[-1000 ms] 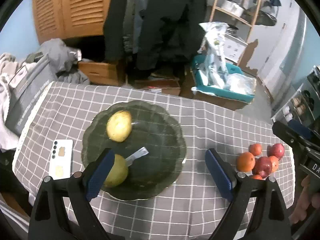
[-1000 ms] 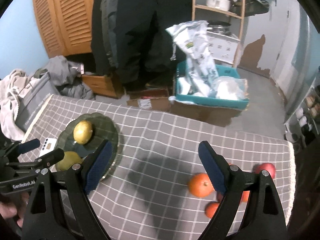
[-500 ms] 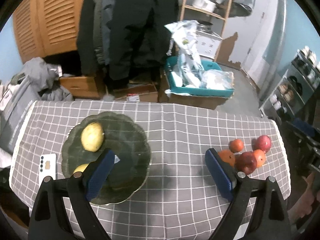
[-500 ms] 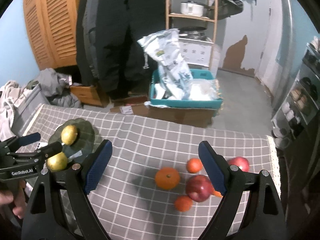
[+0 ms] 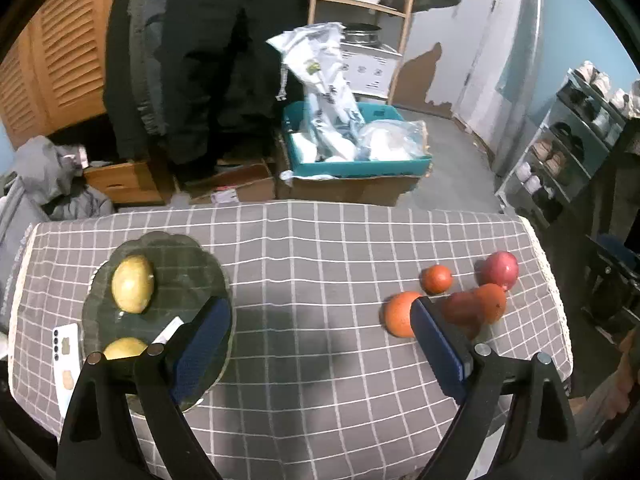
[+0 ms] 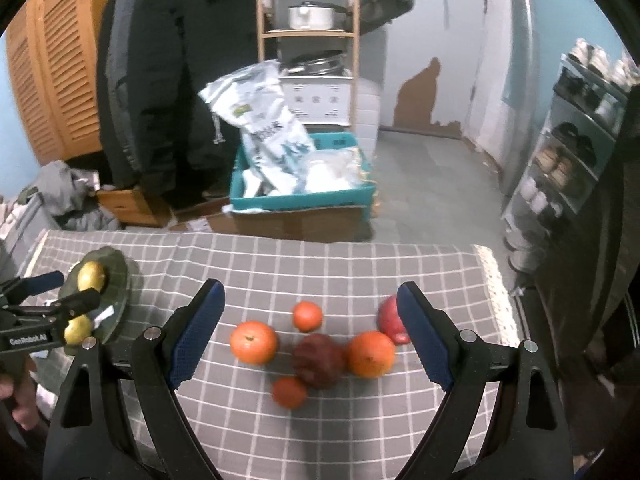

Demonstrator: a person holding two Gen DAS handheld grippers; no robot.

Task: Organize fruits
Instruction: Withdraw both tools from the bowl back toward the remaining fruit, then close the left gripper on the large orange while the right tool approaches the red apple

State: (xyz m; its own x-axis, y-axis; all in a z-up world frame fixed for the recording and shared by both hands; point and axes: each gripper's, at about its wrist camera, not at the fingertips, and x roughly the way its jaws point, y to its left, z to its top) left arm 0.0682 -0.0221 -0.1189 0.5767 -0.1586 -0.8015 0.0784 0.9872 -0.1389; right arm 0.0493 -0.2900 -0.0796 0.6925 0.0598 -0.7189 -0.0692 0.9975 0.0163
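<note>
On the checked tablecloth (image 5: pixel 304 256) a dark green plate (image 5: pixel 188 264) at the left holds two yellow-green pears (image 5: pixel 132 283). At the right lies a cluster of fruit: several oranges (image 6: pixel 253 341), a dark red apple (image 6: pixel 318 360) and a bright red apple (image 6: pixel 390 318). My left gripper (image 5: pixel 320 330) is open above the cloth between plate and cluster, with nothing between its fingers. My right gripper (image 6: pixel 310 330) is open, hovering over the cluster without touching it. In the right wrist view the left gripper (image 6: pixel 48 300) shows over the plate (image 6: pixel 120 280).
A white phone (image 5: pixel 66 350) lies left of the plate near the table edge. Beyond the far edge stand a teal box of bags (image 5: pixel 356 160), cardboard boxes, hanging dark coats (image 5: pixel 200 60) and a shelf. A rack (image 5: pixel 580 140) stands at the right.
Both grippers have moved right across the table. The plate slid to the left in the views, and the orange and apple cluster came under the right gripper. Both stayed open.
</note>
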